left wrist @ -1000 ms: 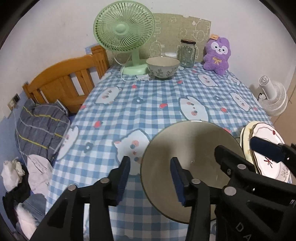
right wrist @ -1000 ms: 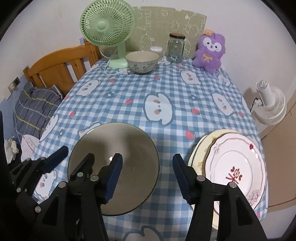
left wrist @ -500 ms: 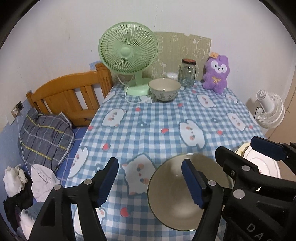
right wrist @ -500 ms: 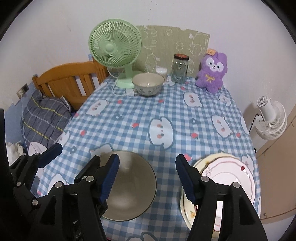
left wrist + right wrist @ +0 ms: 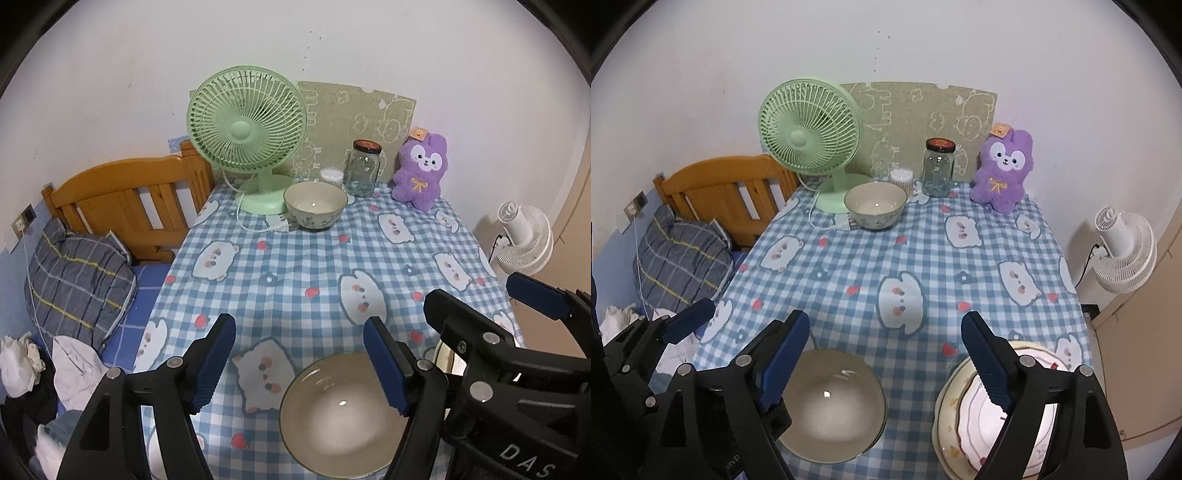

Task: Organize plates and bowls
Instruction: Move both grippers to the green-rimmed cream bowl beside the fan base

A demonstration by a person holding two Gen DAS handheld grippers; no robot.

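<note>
A soft cloth in blue-and-white checks, printed with pale cartoon animals and small red fruit, covers the tabletop [image 5: 960, 258]. At its near edge sits a wide, round, glossy bowl [image 5: 831, 406] with a thin dark rim, empty. Just right of it lie stacked plates [image 5: 964, 417], smooth glazed ceramic, the top one white with thin red trim over a cream one with small coloured marks. At the far end stands a deeper patterned bowl [image 5: 875, 206], also empty, beside a ribbed green plastic fan [image 5: 809, 140], a clear glass jar [image 5: 938, 170] with a dark lid, and a fuzzy purple plush toy [image 5: 1001, 170].

The left gripper [image 5: 299, 362] hangs above the cloth with its ridged blue jaws spread and nothing between them. The right gripper [image 5: 886, 354] has just widened its jaws, also empty.
</note>
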